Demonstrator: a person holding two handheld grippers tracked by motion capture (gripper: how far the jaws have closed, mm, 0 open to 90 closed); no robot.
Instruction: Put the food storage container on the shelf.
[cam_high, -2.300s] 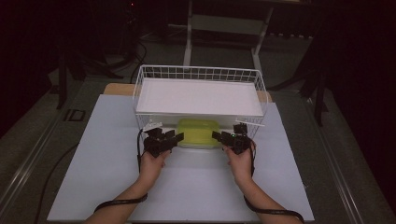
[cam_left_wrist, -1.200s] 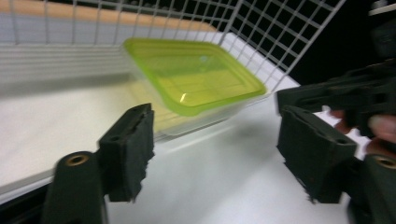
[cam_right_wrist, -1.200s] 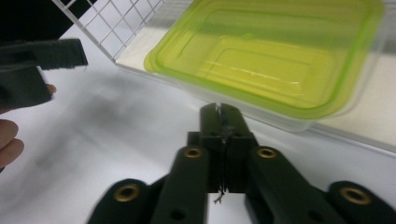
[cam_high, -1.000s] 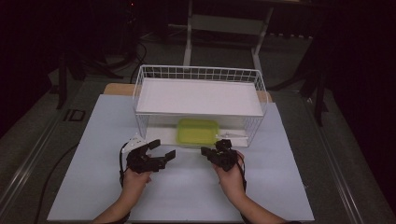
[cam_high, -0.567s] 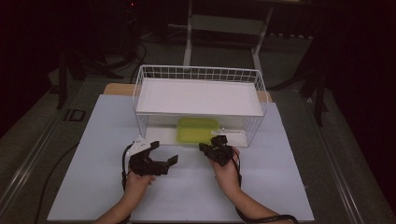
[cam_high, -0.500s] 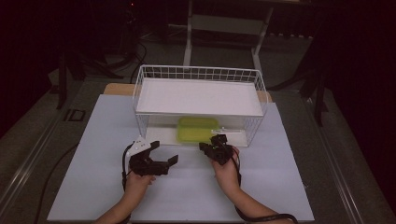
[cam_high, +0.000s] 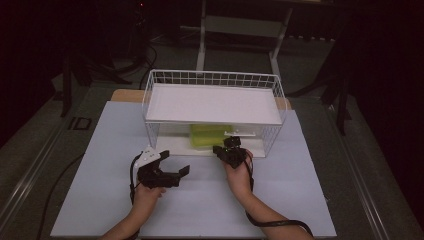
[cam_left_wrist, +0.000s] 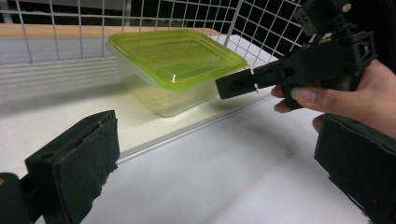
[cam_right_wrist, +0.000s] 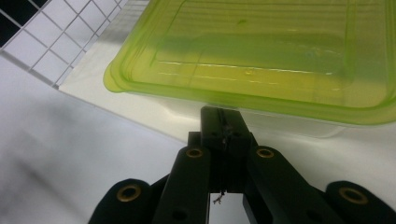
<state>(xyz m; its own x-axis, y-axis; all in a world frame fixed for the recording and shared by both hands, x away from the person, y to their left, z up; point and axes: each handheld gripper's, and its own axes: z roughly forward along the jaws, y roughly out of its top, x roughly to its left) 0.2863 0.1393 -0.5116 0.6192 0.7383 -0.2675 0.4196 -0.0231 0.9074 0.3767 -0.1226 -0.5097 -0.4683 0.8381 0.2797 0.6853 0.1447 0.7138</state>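
Right gripper view — translucent green-lidded plastic container (cam_right_wrist: 261, 60), rounded corners

From above, the white shelf board (cam_high: 212, 102) of the wire rack (cam_high: 274, 131) hides most of the green-lidded container (cam_high: 208, 135), leaving its near edge showing. In the right gripper view the lid runs off the top and right edges. Both forearms are cut off at the high view's bottom edge.

The room around the white table (cam_high: 300, 200) is dark. Both gripper views are bright; the green lid (cam_right_wrist: 261, 51) shows pale glare, and soft shadows lie ahead of the jaws.
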